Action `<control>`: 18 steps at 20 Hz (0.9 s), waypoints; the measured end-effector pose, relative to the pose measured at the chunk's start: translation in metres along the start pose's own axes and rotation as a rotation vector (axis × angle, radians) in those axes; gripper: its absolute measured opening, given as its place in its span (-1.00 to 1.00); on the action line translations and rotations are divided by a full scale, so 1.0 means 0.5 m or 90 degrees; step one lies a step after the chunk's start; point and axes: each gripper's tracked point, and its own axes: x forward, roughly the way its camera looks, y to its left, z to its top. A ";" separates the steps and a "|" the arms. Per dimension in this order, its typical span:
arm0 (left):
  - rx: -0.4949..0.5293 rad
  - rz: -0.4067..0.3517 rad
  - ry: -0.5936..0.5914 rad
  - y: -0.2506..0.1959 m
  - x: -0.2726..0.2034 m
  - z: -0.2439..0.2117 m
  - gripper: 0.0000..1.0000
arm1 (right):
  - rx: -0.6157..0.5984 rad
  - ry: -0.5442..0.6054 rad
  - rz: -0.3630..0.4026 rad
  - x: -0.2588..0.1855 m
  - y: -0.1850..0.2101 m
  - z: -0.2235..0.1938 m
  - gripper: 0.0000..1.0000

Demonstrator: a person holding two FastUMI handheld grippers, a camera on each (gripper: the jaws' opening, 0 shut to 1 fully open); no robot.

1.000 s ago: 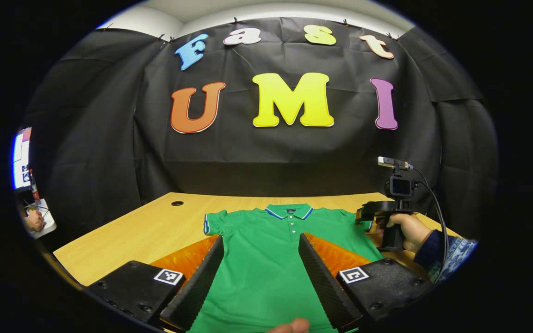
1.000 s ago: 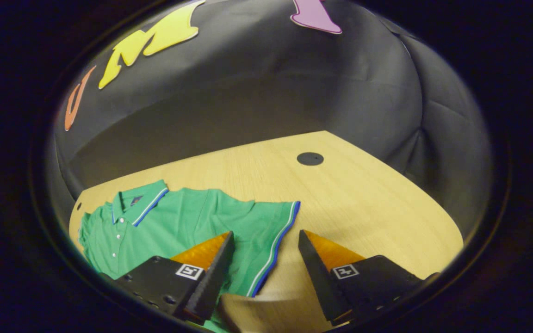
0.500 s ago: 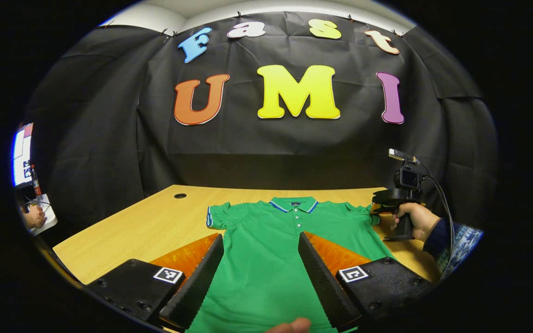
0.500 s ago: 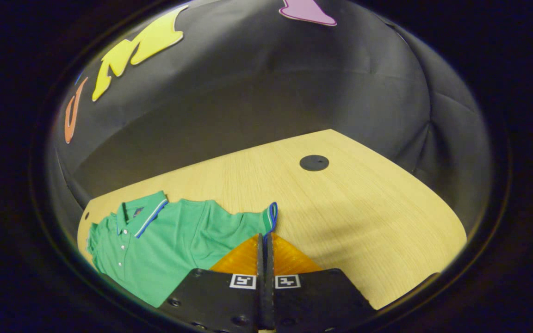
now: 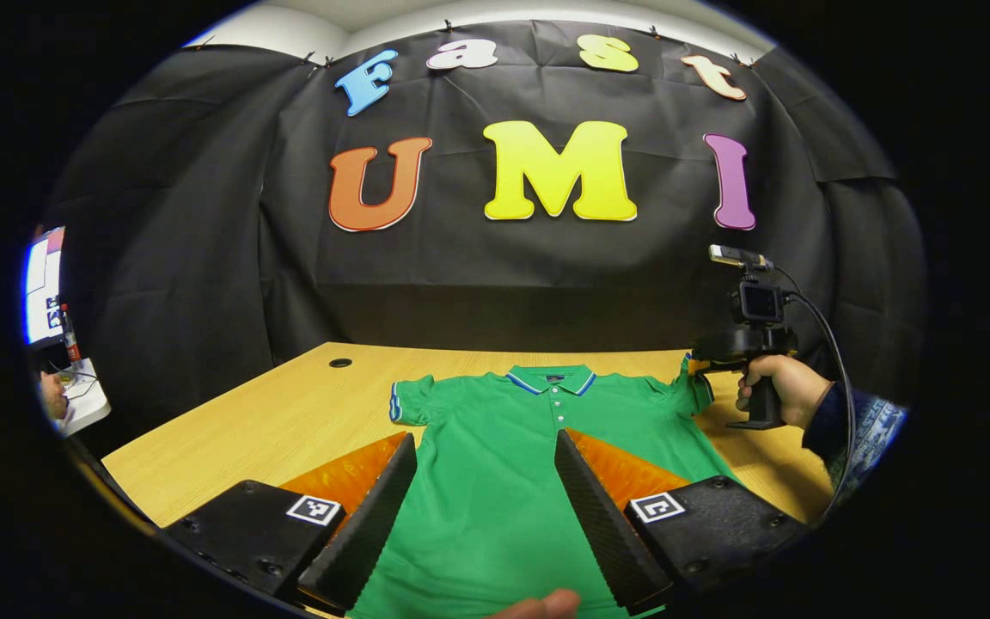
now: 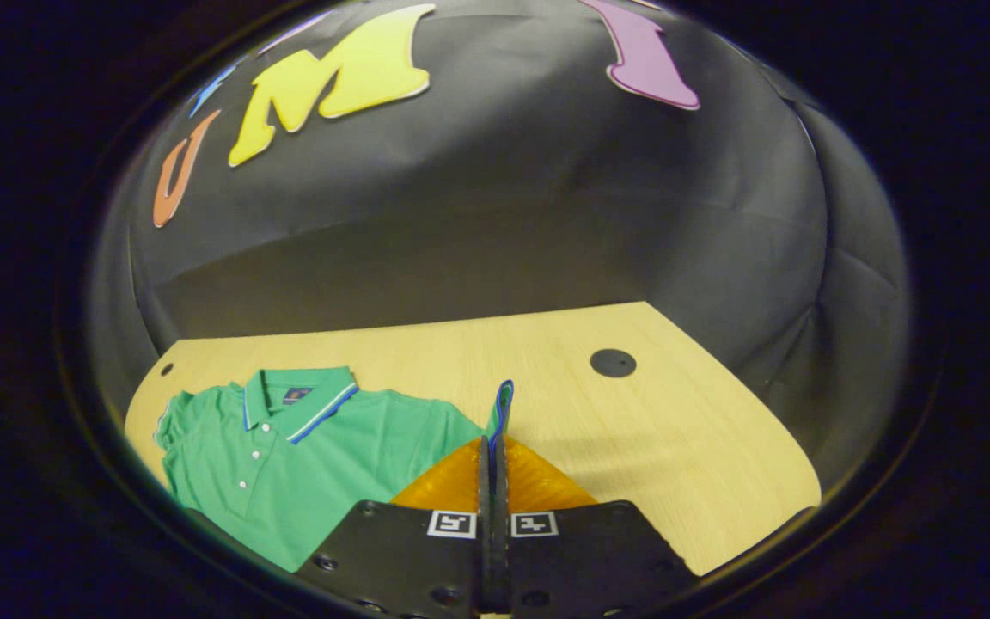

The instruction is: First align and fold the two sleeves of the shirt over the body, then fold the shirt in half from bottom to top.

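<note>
We see the green shirt (image 5: 495,481) flat on the table (image 5: 289,421); right gripper (image 6: 492,447) pinched closed on its right sleeve (image 6: 504,404), left gripper (image 5: 482,516) wide open above the body, holding nothing.

The left tool (image 5: 486,507) has two black bodies fastened with dark screws, each bearing a small white square marker with a black pattern, and ribbed fingers (image 5: 370,520) with glossy amber backing. The right tool (image 6: 491,456) has the same black bodies, screws and paired square markers. Seen from the left gripper view, it carries a small black camera on top with a black cable looping down behind it, and the hand (image 5: 783,387) on its grip wears a dark cuff and a blue patterned sleeve (image 5: 860,430).
</note>
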 end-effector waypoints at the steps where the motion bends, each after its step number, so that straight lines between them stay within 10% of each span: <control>1: -0.002 0.001 0.000 0.003 0.000 0.001 1.00 | -0.018 -0.004 0.002 -0.003 0.015 0.007 -1.00; 11: -0.024 0.014 -0.003 0.026 0.006 0.002 1.00 | -0.096 -0.027 0.065 -0.041 0.237 0.039 -0.99; 14: -0.033 0.015 0.007 0.026 0.016 -0.008 1.00 | -0.097 -0.036 0.149 -0.103 0.324 0.044 0.80; 18: -0.035 0.042 0.023 0.055 0.033 -0.020 1.00 | -0.114 -0.096 0.169 -0.204 0.329 0.091 0.89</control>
